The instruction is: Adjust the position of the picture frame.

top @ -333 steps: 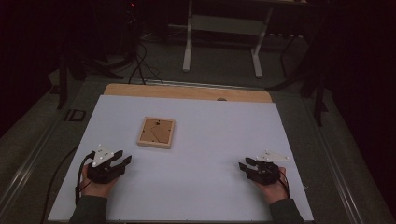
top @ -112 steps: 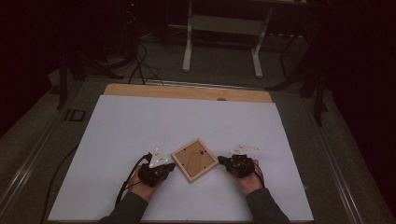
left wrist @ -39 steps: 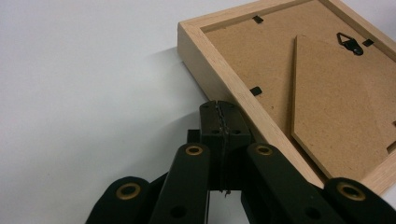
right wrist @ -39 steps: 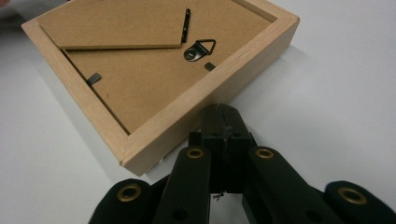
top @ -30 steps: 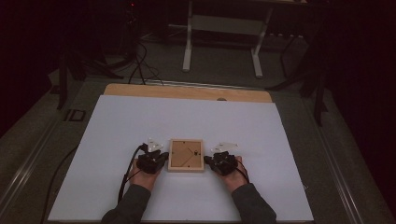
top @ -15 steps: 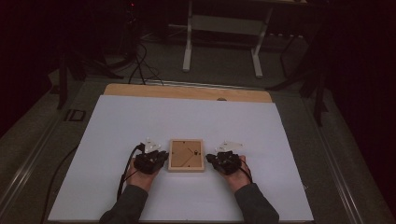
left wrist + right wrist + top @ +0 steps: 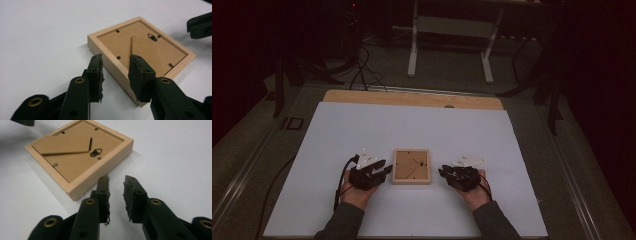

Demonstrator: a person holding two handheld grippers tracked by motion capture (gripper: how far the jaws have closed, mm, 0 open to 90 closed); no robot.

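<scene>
Release stage: I am opening my left tool (image 7: 115,72) and right tool (image 7: 116,195), jaws just parted and empty. Frame (image 7: 411,166) is lying face-down, squared on the tabletop (image 7: 512,150) between them, so I am judging placement finished.

Bare white table (image 7: 412,130) all around; sole obstacle the wooden frame (image 7: 411,166), between both tools.

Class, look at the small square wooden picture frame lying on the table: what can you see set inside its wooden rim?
Inside the small square wooden picture frame sits a brown cardboard backing board with a folded stand, a metal hanger and small clips. The frame's front faces the white table, so it is hidden.
</scene>
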